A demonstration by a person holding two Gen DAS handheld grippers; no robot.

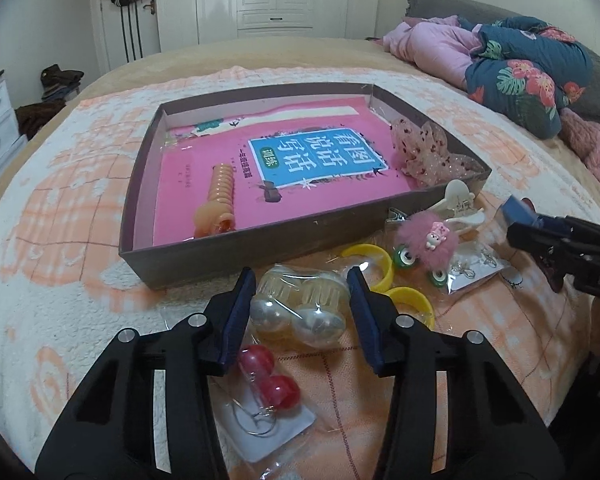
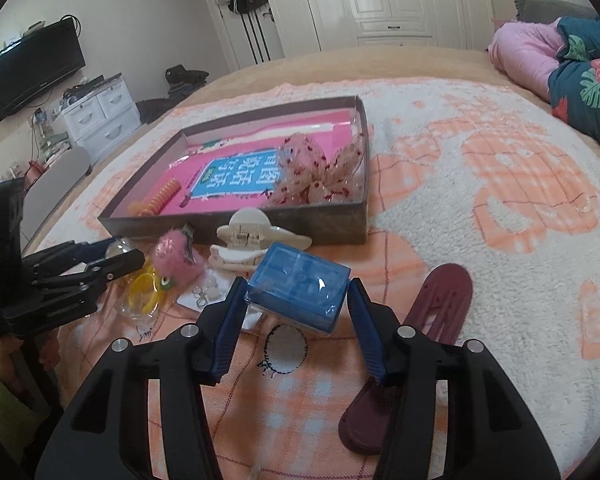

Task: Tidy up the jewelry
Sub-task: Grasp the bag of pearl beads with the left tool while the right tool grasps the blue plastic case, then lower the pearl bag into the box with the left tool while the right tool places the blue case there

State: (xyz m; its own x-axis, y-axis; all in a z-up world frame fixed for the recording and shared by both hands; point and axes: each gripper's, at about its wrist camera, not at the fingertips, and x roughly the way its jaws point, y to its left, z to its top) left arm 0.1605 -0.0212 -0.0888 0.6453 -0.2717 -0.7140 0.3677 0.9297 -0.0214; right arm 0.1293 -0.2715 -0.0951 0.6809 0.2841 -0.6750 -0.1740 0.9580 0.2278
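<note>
**Jewelry pieces strewn on blanket in front of tray, both jaws spread**

Jewelry sits mostly outside the shallow brown cardboard tray (image 1: 204,256), on the peach-and-white fleece blanket (image 1: 60,208) along the tray's near wall.

Left gripper (image 1: 300,284): jaws wide apart, straddling a clear plastic packet of pearl-and-gold earrings (image 1: 300,304). Can't tell if the blue pads touch the packet; nothing clamped. Red bead earrings on a white card (image 1: 268,384) lie between the finger bases, closer to the camera.

Right gripper (image 2: 298,296): jaws apart, a blue rectangular plastic box (image 2: 300,288) between the tips. Left pad looks near or at the box edge, contact unclear; right pad stands off it.

Around:
- yellow plastic bangles (image 1: 374,268) just right of the pearl packet
- pink fluffy clip with a small figure (image 1: 426,242) beside them
- white claw hair clip (image 2: 256,236) against the tray wall
- dark maroon flat hair clip (image 2: 420,340) under the right finger

In tray: pink book (image 1: 300,168), orange spiral hair clip (image 1: 218,200), pink dotted sheer scrunchie (image 1: 424,152) in the right corner.
</note>
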